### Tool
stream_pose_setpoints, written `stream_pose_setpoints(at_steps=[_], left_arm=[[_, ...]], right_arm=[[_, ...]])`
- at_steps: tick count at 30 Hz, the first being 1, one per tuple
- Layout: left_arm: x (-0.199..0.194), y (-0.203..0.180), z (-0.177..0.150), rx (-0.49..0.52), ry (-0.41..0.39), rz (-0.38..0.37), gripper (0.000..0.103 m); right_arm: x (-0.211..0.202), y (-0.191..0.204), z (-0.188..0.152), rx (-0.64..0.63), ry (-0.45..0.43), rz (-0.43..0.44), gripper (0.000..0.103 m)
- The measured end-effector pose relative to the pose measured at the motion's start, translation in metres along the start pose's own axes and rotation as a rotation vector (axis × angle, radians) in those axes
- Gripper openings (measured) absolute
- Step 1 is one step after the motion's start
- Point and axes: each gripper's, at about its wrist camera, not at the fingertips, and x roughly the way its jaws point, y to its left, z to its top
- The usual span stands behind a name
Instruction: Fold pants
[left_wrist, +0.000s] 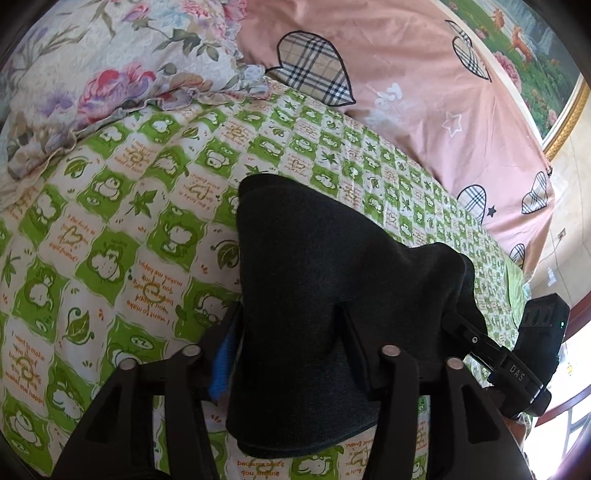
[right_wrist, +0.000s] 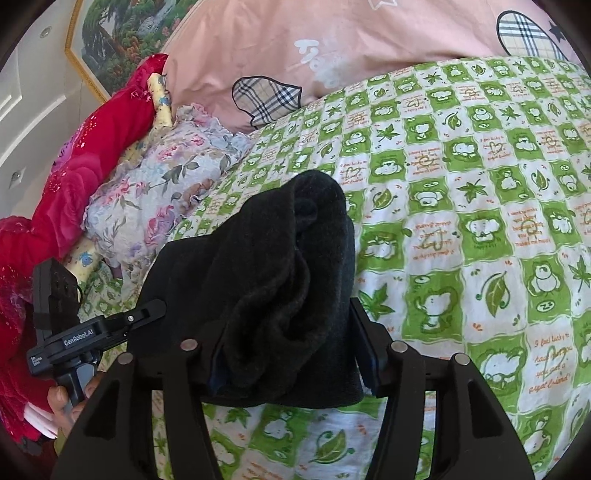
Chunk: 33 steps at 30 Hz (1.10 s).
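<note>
Now both grippers, left (left_wrist: 291, 332) and right (right_wrist: 288, 332), have fingers clamped on the pants (left_wrist: 314, 266); lower them evenly onto the bed (left_wrist: 110, 221), edges aligned.

One pair of black fleece pants (left_wrist: 314, 280) is counted, bunched in the middle of the bed. Two black tongs are seen, the left tongs (left_wrist: 291, 332) and the right tongs (right_wrist: 288, 332). One green-and-white checked bed sheet (left_wrist: 122, 236), one pink quilt with plaid hearts (left_wrist: 417, 85), one floral ruffled pillow (left_wrist: 110, 66), one red blanket (right_wrist: 85, 155) at far left and one gold-framed landscape painting (right_wrist: 122, 33) are counted.
</note>
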Motion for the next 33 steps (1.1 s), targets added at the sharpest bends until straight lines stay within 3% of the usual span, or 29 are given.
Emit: stream_pose_setpoints(at_steps=[4,22,26,33], left_arm=[[-0.005,0.003,-0.004,-0.016,-0.008,0.016,0.064],[-0.03,-0.009,-0.024,0.042,-0.006,0.088,0.072],[-0.039,-0.016,-0.032,0.077,-0.021,0.122,0.08],[-0.051,-0.022,-0.045,0.107,-0.031,0.147,0.08]], right_arm=[[-0.007,-0.004,-0.003,0.005,-0.023,-0.012,0.066],[-0.041,-0.003,-0.012,0.029,-0.083,-0.067,0.071],[-0.049,0.005,-0.015,0.009,-0.093,-0.082,0.073],[-0.061,0.026,-0.024,-0.064,-0.1,-0.101,0.078]])
